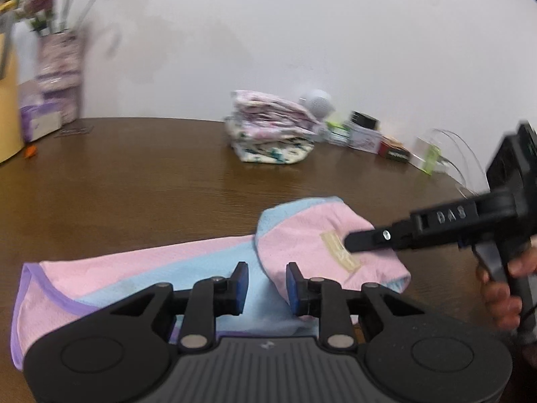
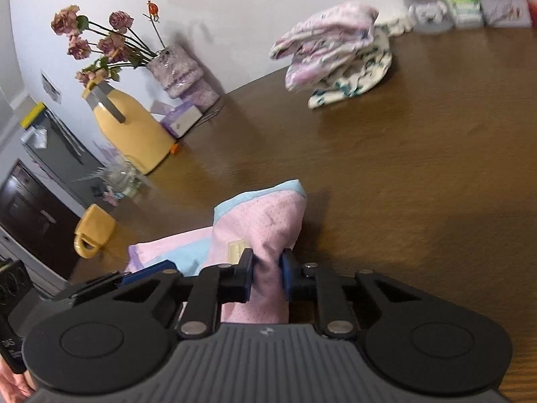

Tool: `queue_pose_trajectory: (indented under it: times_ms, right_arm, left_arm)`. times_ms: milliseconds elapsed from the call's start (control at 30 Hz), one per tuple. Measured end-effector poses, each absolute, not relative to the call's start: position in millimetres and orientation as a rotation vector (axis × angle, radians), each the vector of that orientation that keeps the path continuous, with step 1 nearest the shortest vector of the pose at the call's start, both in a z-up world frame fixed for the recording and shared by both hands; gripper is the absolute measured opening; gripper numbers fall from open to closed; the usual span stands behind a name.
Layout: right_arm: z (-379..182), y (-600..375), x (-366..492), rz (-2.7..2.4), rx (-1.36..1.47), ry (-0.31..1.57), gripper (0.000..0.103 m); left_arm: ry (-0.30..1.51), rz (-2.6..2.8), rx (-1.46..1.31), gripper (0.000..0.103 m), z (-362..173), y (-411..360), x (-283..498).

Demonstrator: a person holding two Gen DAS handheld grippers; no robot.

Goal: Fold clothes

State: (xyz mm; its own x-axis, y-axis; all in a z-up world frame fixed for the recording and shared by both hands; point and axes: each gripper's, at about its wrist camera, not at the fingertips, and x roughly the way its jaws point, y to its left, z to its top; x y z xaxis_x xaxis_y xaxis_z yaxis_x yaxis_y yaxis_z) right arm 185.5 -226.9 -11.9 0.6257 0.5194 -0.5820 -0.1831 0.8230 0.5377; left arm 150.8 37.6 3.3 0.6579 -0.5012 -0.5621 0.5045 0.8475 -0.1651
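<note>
Pink & light-blue mesh garment w/ purple edge trim (image 1: pixel 141 268) lies on brown wooden tabletop (image 1: pixel 151 181), near edge. Left part flat; right end raised & doubled back over the rest, pink side up, small cream label showing. Stack of folded floral-print clothes (image 1: pixel 272 131) sits well apart, near wall.

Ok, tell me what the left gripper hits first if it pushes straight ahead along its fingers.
Probably the pink and blue garment: the left gripper is open with the folded-over flap right at its fingertips. Beyond that lies bare table, then the folded clothes stack. Depth is hard to judge.
</note>
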Motion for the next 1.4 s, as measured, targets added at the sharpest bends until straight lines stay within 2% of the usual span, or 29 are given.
queue_pose_trajectory:
  times_ms: [100,333,433,500,567,667,833,1167,1233,1367,1400]
  right_arm:
    - [0.0,-233.5,181.9,0.365,0.394,0.812,0.016]
    - [39.8,-242.0,171.8,0.258,0.199,0.823,0.016]
    - [56.0,-231.9,175.5,0.230,0.115,0.840,0.016]
    - [62.8,-220.3,180.7,0.223,0.059,0.862,0.016]
    - [66.4,-206.0,188.2,0.223,0.009,0.890,0.016]
    - [67.7,-181.2,198.8,0.229,-0.043,0.932,0.016]
    - [65.1,-148.1,208.5,0.229,-0.087,0.959,0.016]
    - [40.2,-119.5,220.3,0.227,-0.001,0.988,0.017]
    - [33.6,-115.2,221.8,0.232,0.025,0.989,0.019]
    - [29.4,-113.6,214.2,0.297,0.086,0.944,0.037]
    - [35.1,-120.4,208.6,0.323,0.128,0.909,0.037]
  left_arm:
    - [0.661,-0.651,0.045,0.010,-0.1,12.5,155.6]
    - [0.706,-0.769,0.153,0.008,-11.6,-65.2,169.5]
    - [0.718,-0.793,0.109,0.019,-10.2,-69.5,173.5]
    - [0.686,-0.797,0.083,0.034,-2.4,-53.7,169.6]
    - [0.662,-0.777,0.065,0.039,5.9,-32.3,165.9]
    - [0.645,-0.719,0.055,0.043,10.5,2.4,164.4]
    - [0.668,-0.645,0.026,0.041,5.6,47.4,171.1]
    - [0.688,-0.680,-0.021,0.043,0.0,68.1,175.4]
    - [0.700,-0.684,-0.020,0.043,-1.8,67.8,175.6]
    - [0.723,-0.691,-0.019,0.042,-5.3,67.3,175.9]
    - [0.728,-0.692,-0.021,0.042,-5.9,67.6,175.8]
